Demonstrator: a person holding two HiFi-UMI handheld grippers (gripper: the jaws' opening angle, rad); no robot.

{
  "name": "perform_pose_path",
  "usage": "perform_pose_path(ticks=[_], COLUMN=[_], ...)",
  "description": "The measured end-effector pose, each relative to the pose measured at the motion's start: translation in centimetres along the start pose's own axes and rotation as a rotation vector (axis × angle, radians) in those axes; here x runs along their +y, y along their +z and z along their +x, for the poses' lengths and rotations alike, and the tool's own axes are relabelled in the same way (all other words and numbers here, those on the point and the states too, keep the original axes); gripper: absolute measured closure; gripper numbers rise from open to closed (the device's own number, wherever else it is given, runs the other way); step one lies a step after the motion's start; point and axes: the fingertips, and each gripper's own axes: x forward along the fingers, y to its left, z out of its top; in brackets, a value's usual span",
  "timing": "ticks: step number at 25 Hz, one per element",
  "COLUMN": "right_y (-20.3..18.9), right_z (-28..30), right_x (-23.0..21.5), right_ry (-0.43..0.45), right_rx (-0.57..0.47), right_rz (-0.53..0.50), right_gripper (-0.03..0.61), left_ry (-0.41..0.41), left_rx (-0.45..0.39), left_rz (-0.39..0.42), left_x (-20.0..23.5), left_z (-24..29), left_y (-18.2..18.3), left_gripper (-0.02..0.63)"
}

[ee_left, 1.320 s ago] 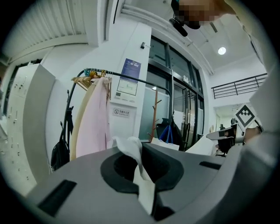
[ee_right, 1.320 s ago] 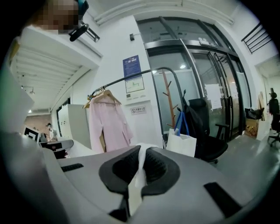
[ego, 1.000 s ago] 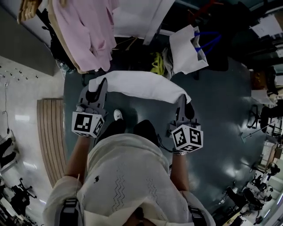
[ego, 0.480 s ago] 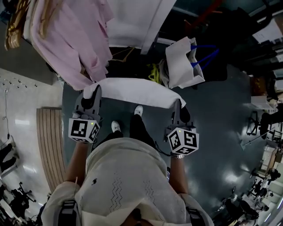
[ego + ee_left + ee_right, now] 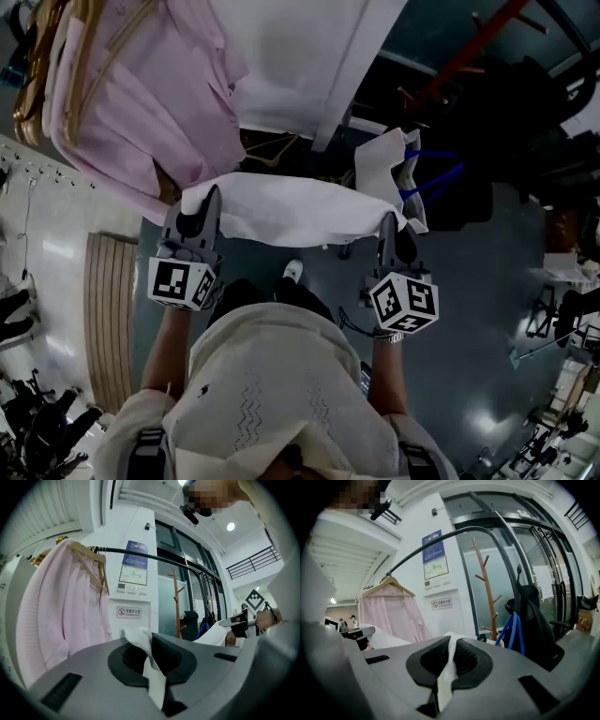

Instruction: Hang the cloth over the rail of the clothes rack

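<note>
Currently, upper left of the head view: a pink garment [image 5: 141, 103] on its hanger, so that stretch of the rail [image 5: 140, 554] is taken. Below it the left gripper [image 5: 204, 202] is clamped on one end of the white cloth [image 5: 291, 208]. Cloth spans mid-frame, stretched flat, probably so it drapes evenly over the bar. At right, the right gripper [image 5: 389, 225] pinches the other end. Cloth is held in the air, not yet on the rail.

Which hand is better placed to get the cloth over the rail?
Right, probably. Both are shut on the cloth, but the right gripper faces bare rail, while the left gripper points at the pink shirt hanging there.
</note>
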Motion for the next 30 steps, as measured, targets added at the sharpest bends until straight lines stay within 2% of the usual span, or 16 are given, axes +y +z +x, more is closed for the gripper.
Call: perform_pose_path(ticks=[4,8,11,16,19,24,30], right_y=[2.2,4.3,7.1,11.0,14.0,19.5,24.7], right_z=[2.1,2.5,3.1,4.1,4.3,4.0,2.5], right_x=[-1.6,-1.5,-0.7,0.7,1.7,3.2,4.9], right_ry=[0.033,0.039,0.049,0.062,0.078,0.105,0.127], right_rx=[-0.008,-0.026,-0.067,-0.062,-0.088,-0.173,-0.264], right_rz=[0.016,0.018,-0.009,-0.043,-0.071,-0.14,-0.187], right_gripper=[0.56,0.56,0.56,0.56,0.56,0.56,0.56], left_ry=[0.016,0.004,-0.013,-0.011,-0.023,-0.065,-0.057], left_rx=[-0.004,-0.03,-0.086,-0.066,-0.089,-0.159,-0.213], left_rz=[0.049,0.033,0.051,0.1,0.129,0.217,0.335], left_x=[-0.3,0.1,1.3,3.4,4.1,4.8,5.2], left_z=[1.9,2.8,4.1,5.9,6.4,6.4,6.2], left_y=[0.1,1.6,4.9,8.9,11.7,17.4,24.0], left_gripper=[0.589,0.589,0.589,0.589,0.589,0.589,0.589])
